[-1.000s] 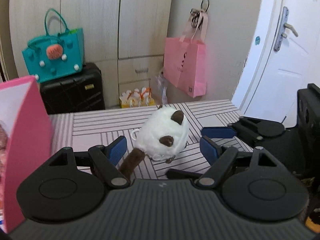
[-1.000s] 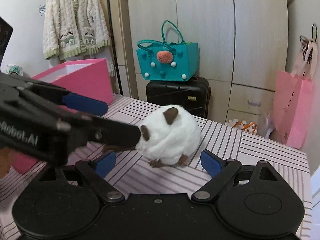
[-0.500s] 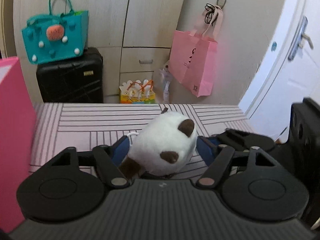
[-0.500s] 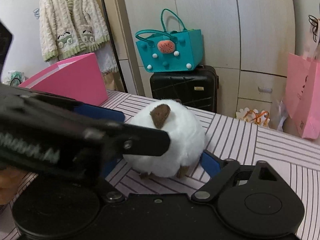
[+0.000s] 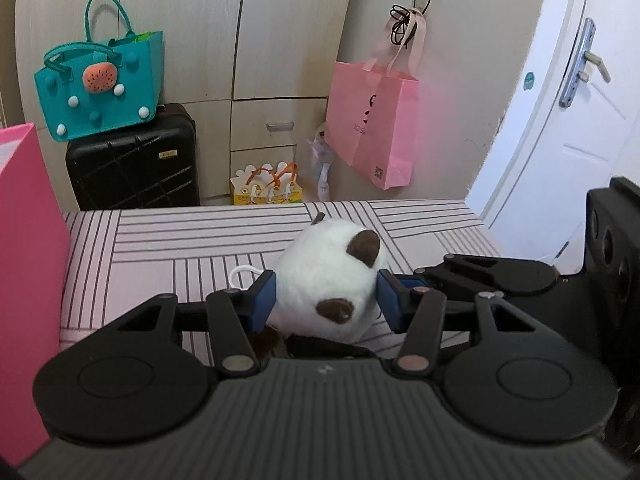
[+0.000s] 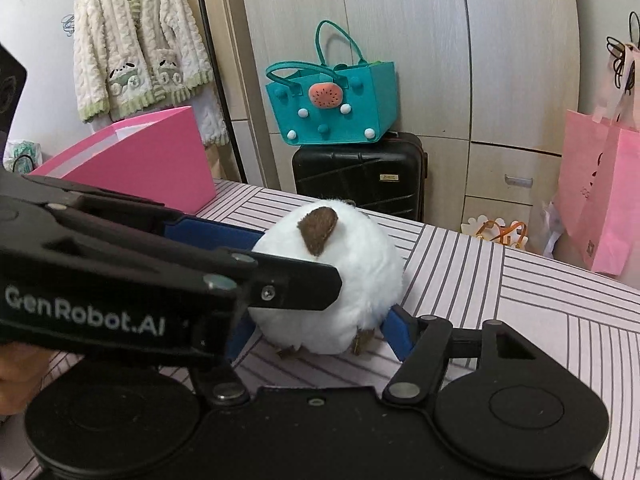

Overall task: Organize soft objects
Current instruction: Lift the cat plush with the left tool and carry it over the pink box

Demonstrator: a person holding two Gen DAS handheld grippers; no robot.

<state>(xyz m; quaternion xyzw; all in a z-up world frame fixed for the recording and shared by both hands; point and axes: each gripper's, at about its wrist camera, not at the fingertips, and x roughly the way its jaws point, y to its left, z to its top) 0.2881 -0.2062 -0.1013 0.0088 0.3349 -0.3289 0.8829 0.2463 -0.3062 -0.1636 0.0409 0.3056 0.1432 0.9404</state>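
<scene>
A round white plush toy [image 5: 328, 280] with brown ears sits on the pink striped table [image 5: 160, 240]. My left gripper [image 5: 326, 300] has its blue pads pressed into the toy's left and right sides, and its jaws are still closing. In the right wrist view the plush toy [image 6: 340, 272] lies between the jaws of my right gripper [image 6: 320, 334], which are closing. Those blue pads reach the fur's edge without squeezing it. The left gripper's finger [image 6: 296, 286] crosses in front and hides part of the toy. A pink box [image 6: 152, 168] stands open at the table's left.
Behind the table a teal felt bag [image 5: 100, 88] rests on a black suitcase [image 5: 132, 168]. A pink paper bag [image 5: 372, 120] hangs on the wall beside a white door [image 5: 560, 120]. A cardigan [image 6: 140, 40] hangs at the far left. A hand [image 6: 16, 368] shows at the lower left edge.
Both grippers have come forward around the plush toy and narrowed their jaws. The left pads, wide apart before, now press its sides. The toy has stayed on the table.
</scene>
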